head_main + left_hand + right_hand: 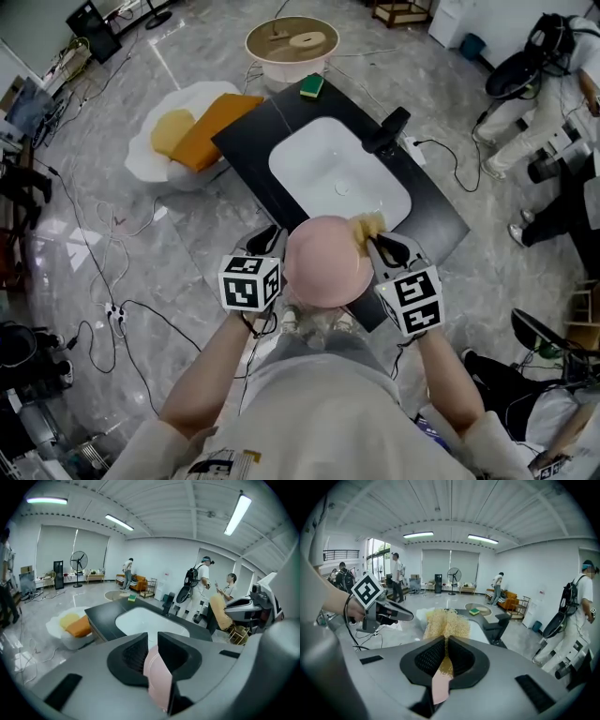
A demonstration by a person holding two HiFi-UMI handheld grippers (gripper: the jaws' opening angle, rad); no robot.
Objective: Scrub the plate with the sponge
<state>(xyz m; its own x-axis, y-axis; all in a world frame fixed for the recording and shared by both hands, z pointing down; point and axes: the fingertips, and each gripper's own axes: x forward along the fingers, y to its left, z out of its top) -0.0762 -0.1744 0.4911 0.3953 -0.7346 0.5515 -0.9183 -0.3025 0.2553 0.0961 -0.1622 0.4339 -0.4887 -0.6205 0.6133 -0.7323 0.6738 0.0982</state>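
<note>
A pink plate [323, 262] hangs in the air over the near edge of a white sink basin [337, 173]. My left gripper [277, 239] is shut on its left rim; in the left gripper view the pink rim [157, 679] stands edge-on between the jaws of the left gripper [152, 644]. My right gripper [380, 246] is shut on a yellow mesh sponge [367, 225], which lies against the plate's upper right edge. In the right gripper view the sponge [446, 623] sticks out beyond the jaws of the right gripper [446, 646], with a strip of pink plate [439, 686] below them.
The basin is set in a black counter [253, 141] with a black faucet [386, 129] on its right and a green sponge [311, 86] at its far corner. A white seat with yellow and orange cushions [187, 141] lies left. People [553, 94] stand right; cables cross the floor.
</note>
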